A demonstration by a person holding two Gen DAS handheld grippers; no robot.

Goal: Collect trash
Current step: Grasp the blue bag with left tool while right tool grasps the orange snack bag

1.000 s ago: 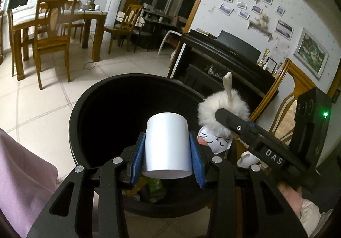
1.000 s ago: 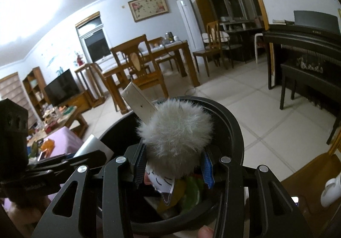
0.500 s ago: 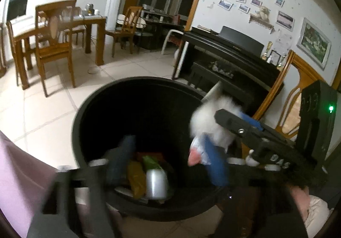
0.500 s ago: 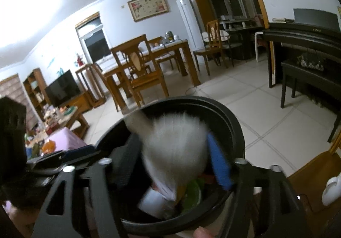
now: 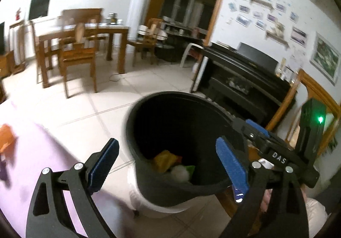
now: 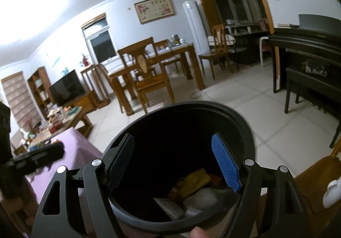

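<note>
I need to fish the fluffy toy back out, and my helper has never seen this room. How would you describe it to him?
Find the black bin on the tiled floor beside the purple cloth. Look down inside, at the bottom. The toy is the white furry ball lying next to a yellow wrapper; it is the only soft, fuzzy thing among flat packets.

The left gripper (image 5: 168,165), which a second earlier clamped a white cup, stood spread wide and empty; the right gripper (image 6: 177,161) had likewise let go of the fluffy white toy (image 6: 202,196); the toy lay among wrappers at the bottom of the black bin (image 6: 245,129); the left view had swung leftward.
</note>
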